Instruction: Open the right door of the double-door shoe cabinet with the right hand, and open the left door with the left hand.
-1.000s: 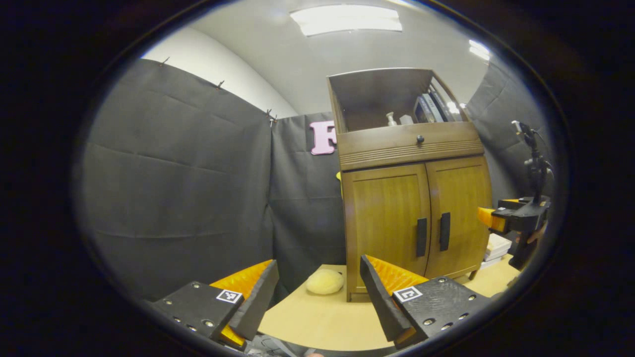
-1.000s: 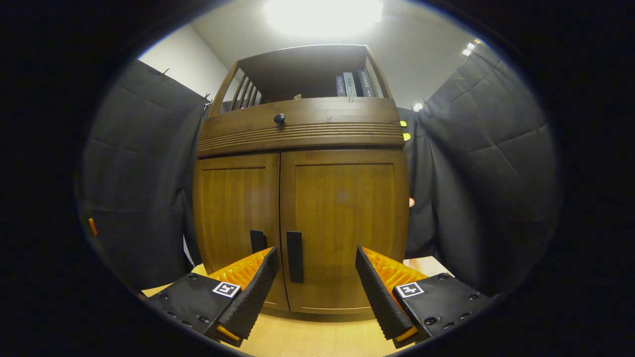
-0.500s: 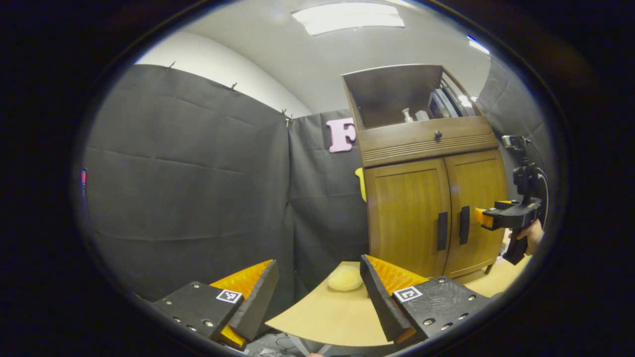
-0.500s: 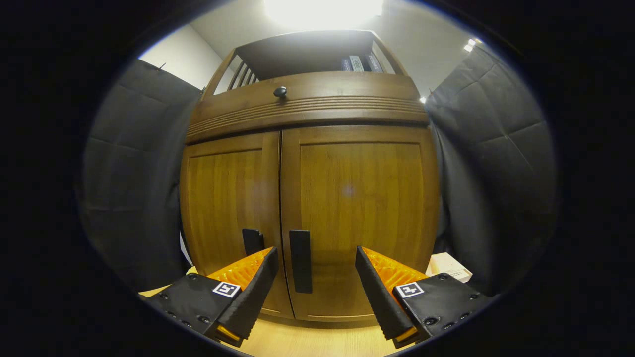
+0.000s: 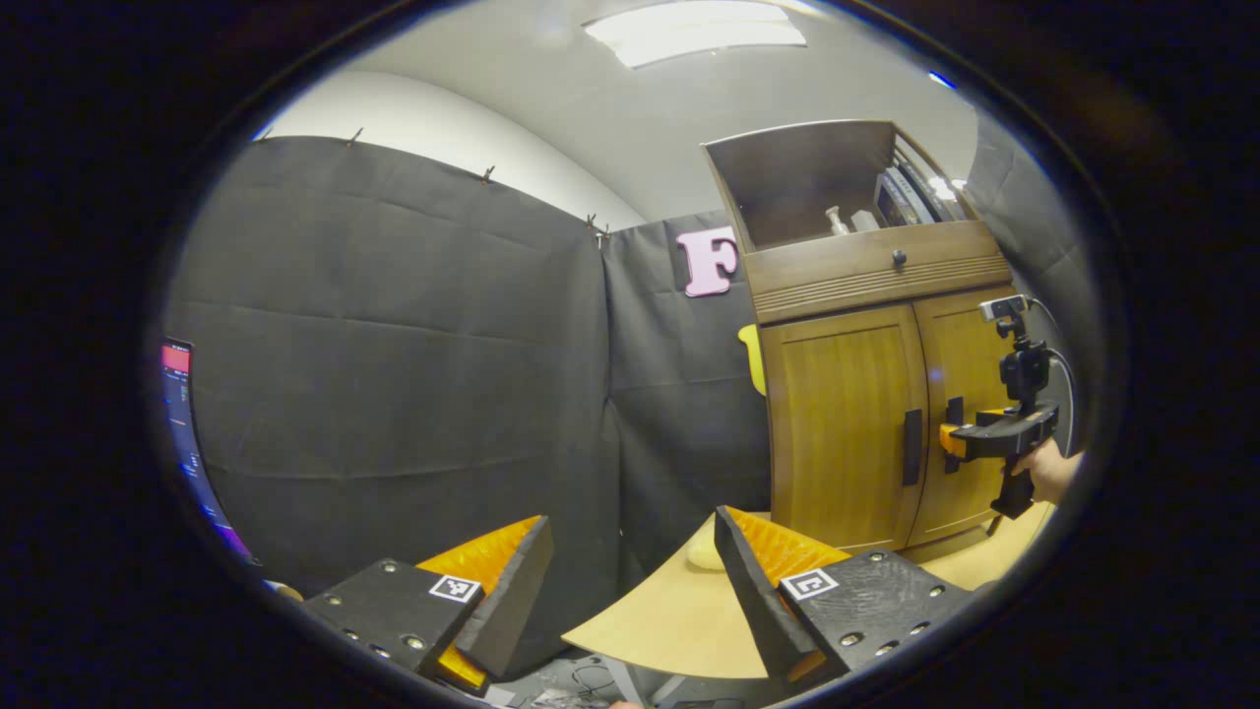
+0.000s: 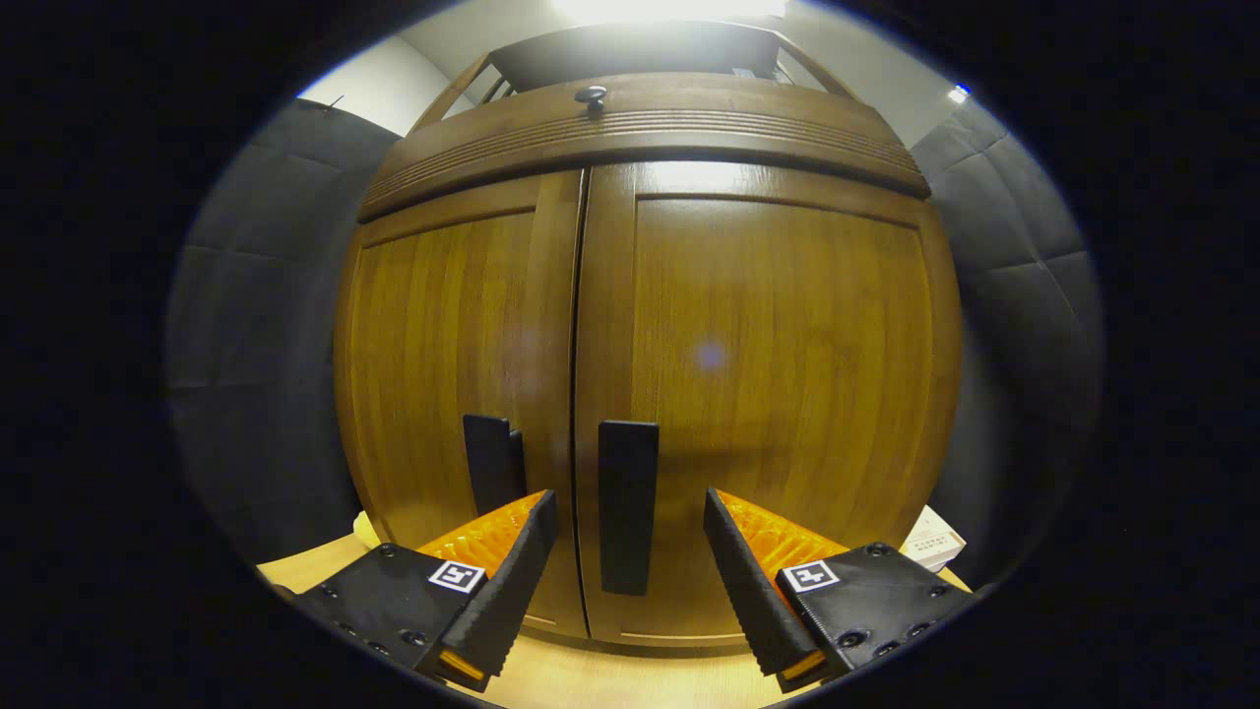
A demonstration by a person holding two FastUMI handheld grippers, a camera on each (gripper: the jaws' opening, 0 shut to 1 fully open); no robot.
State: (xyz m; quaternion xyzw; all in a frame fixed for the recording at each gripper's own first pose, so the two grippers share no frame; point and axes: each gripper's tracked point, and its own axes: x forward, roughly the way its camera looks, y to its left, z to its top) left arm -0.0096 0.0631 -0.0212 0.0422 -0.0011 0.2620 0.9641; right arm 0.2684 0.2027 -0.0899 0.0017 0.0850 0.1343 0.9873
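A light wooden table (image 5: 669,615) is shown carrying the shoe cabinet (image 5: 847,423), which is stood at its far end with both doors shut. A pale yellow rounded object (image 5: 704,553) is laid just beside the cabinet's left foot. A small white box (image 6: 933,544) is placed at its right side.

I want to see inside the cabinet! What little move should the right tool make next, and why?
Probably ease forward, then close on the right door's handle. The right tool is open with the handle between its fingers, not yet gripped, and both doors look shut.
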